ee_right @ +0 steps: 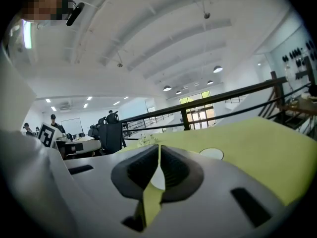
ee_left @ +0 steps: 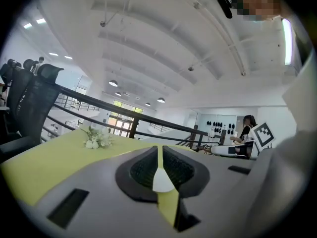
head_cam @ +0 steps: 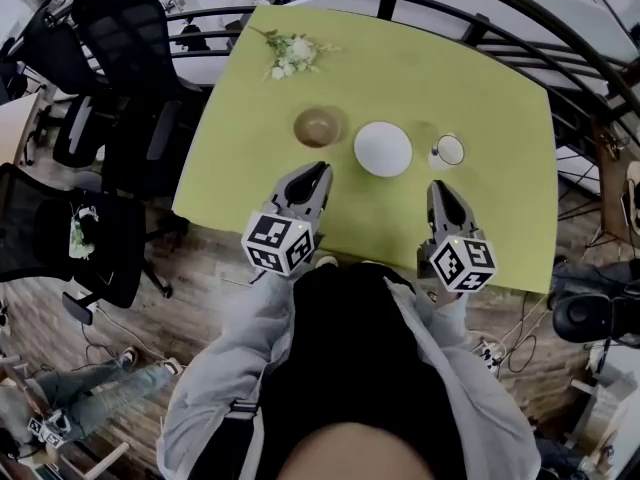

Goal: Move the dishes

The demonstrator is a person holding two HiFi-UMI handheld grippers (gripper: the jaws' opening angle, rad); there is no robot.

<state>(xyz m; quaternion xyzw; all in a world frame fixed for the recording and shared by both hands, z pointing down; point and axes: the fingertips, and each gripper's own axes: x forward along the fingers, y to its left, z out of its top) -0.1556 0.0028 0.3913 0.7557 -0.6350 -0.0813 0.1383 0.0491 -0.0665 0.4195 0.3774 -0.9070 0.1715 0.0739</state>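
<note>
Three dishes stand in a row on the yellow-green table (head_cam: 480, 88): a brown bowl (head_cam: 318, 126), a white plate (head_cam: 383, 149) and a small white cup (head_cam: 447, 151) at the right. My left gripper (head_cam: 322, 168) hovers just short of the brown bowl, shut and empty. My right gripper (head_cam: 438, 186) is near the table's front edge, below the cup, also shut with nothing in it. In the left gripper view the jaws (ee_left: 158, 152) leave only a thin slit. The right gripper view shows the same (ee_right: 159, 152), with a white dish (ee_right: 212, 153) beyond.
A small bunch of white flowers (head_cam: 292, 54) lies at the table's far left. Black office chairs (head_cam: 120, 38) stand left of the table, and a dark curved railing (head_cam: 480, 28) runs behind it. The person's grey sleeves (head_cam: 230, 368) fill the lower picture.
</note>
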